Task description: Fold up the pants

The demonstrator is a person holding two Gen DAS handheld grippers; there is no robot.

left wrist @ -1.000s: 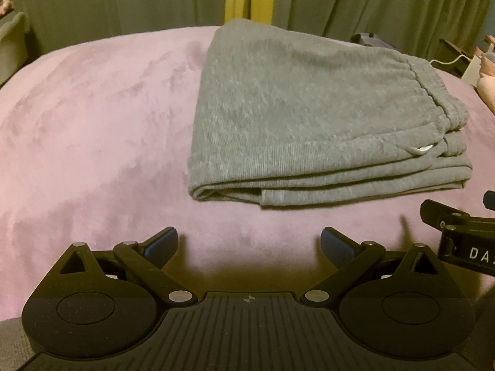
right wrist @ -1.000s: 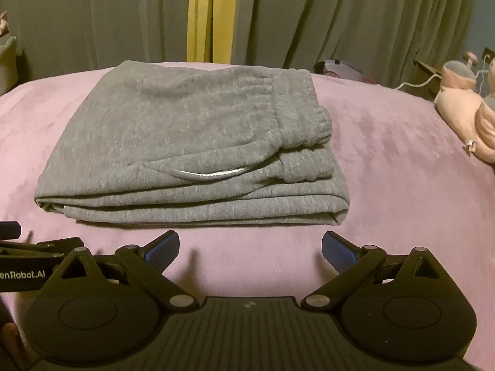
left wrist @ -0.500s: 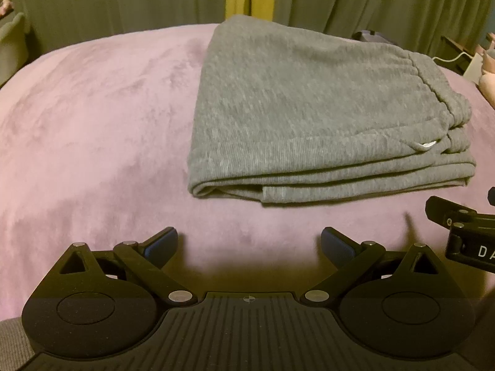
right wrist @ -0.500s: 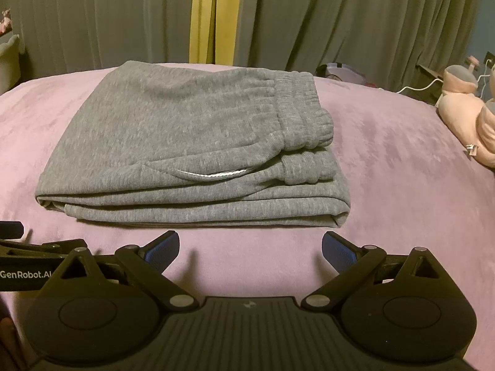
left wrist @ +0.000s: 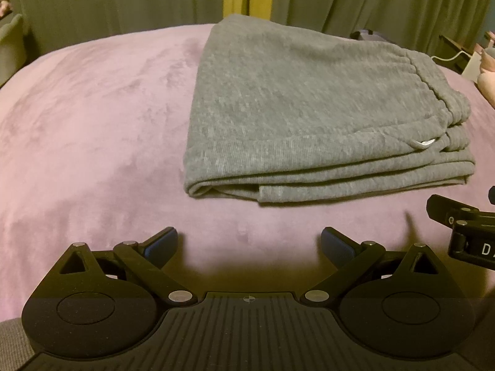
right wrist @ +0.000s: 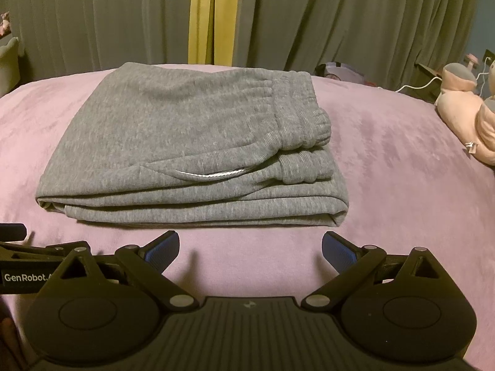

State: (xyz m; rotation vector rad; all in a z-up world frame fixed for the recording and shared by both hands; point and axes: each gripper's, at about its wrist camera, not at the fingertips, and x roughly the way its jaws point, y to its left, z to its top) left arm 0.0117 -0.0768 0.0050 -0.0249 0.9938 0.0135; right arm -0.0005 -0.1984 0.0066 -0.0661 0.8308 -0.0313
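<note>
Grey pants lie on the pink bed cover as a compact rectangular bundle of several stacked layers; the ribbed waistband sits on top at the right-hand end, with a pocket opening showing a pale lining just below it; the near edge shows the layered folds roughly aligned. The left gripper rests short of the bundle's near edge, its blue-padded fingers spread wide with nothing between them; the right gripper stands likewise just before the near edge, jaws apart and empty; neither touches the cloth. By the look of the bundle, the folding is essentially done: legs and waist are already brought together into one stack; what may remain is, at most, a light squaring of the slightly uneven near-left corner, or simply withdrawal. A pink plush toy lies well apart at the right; grey-green curtains hang behind the bed.
</note>
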